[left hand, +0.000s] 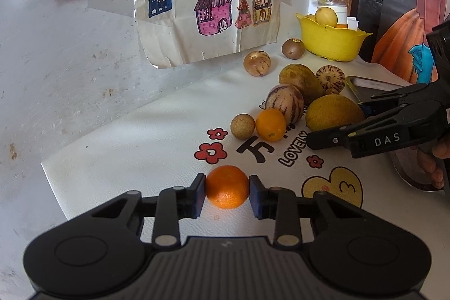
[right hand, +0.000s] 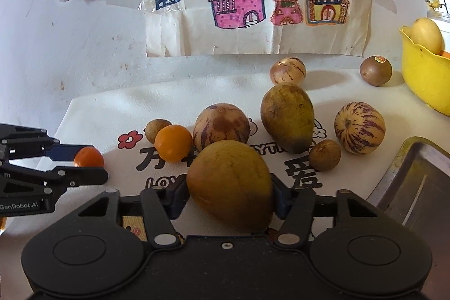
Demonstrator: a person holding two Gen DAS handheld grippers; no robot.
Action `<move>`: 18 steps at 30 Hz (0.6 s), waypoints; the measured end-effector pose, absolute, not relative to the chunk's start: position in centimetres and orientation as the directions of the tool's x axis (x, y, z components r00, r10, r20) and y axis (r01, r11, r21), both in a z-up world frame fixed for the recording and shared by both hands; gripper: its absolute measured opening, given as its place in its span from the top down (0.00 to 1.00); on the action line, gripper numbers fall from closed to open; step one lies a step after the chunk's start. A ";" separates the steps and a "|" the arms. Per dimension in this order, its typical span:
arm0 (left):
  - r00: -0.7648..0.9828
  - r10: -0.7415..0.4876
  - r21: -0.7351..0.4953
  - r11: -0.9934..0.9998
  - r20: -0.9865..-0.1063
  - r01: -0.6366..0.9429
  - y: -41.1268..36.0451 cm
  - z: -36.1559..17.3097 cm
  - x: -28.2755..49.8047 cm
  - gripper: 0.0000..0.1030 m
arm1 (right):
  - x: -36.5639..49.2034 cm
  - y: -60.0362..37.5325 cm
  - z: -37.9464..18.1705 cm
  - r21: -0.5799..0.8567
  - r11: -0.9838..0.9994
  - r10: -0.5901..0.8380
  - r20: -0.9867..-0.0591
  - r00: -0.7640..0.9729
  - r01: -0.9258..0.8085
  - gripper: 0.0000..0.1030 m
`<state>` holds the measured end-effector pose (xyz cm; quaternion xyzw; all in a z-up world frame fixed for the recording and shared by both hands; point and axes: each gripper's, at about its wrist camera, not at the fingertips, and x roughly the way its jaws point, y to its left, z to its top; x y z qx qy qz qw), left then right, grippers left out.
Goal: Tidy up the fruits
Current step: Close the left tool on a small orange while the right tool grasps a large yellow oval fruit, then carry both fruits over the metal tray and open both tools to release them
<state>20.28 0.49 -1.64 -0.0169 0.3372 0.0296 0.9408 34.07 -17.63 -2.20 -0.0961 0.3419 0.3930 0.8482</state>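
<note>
**Both grippers on fruit, ready to lift**

I have a small orange [left hand: 227,186] squeezed between the blue pads [left hand: 200,195] of my left gripper [left hand: 227,194], the pads touching it on both sides at its widest line, with the fruit sitting right at the fingertips and resting on the white printed mat [left hand: 135,159]. My right gripper [right hand: 230,197] has a large yellow-green mango [right hand: 230,183] between its fingers; its pads [right hand: 177,200] sit against the flanks of the fruit near its lower half, so I read it as gripped, though the mango hides most of the contact.

Just beyond the right fingertips lie a second mango [right hand: 287,117], a purple-streaked pepino melon [right hand: 221,126] and a smooth yellow-orange citrus [right hand: 173,142], the melon and citrus close behind the held mango. A small brown round fruit [right hand: 324,154] sits ahead and to the right, with another striped melon [right hand: 359,127] past it. Far ahead to the right stands a yellow basket [right hand: 419,75] already holding pale fruit, and a steel tray [right hand: 416,173] lies directly right of the right fingers.

To do this well I would raise both straight up before travelling, so the mango does not nudge the neighbours behind it. The mango is heavy and tapered, held low, so I judge it could tip forward; I would keep the wrist steady and move slowly. The orange is held at the tips only, so no sudden swings.
</note>
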 end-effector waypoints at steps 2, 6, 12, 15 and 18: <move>0.772 0.036 -0.002 0.999 -0.635 -0.049 0.2 -1.7 20.3 0.66 | 34.1 -17.8 -2.2 0.116 0.672 0.607 -0.653 0.453 -0.732 0.43; 0.767 0.006 -0.011 1.000 -0.642 -0.018 0.2 -1.5 20.6 0.66 | 34.0 -18.0 -2.1 0.130 0.668 0.616 -0.649 0.447 -0.733 0.43; 0.754 -0.037 -0.057 0.998 -0.656 -0.001 -0.1 -1.2 21.1 0.66 | 33.1 -19.5 -1.7 0.197 0.668 0.651 -0.621 0.436 -0.718 0.43; 0.755 -0.048 -0.069 0.998 -0.654 0.003 -0.4 -1.1 21.4 0.66 | 32.5 -20.7 -1.2 0.205 0.677 0.657 -0.602 0.454 -0.707 0.43; 0.765 -0.060 -0.080 0.997 -0.641 0.011 -1.0 -0.5 21.7 0.66 | 32.0 -22.3 -0.5 0.215 0.695 0.655 -0.581 0.482 -0.686 0.43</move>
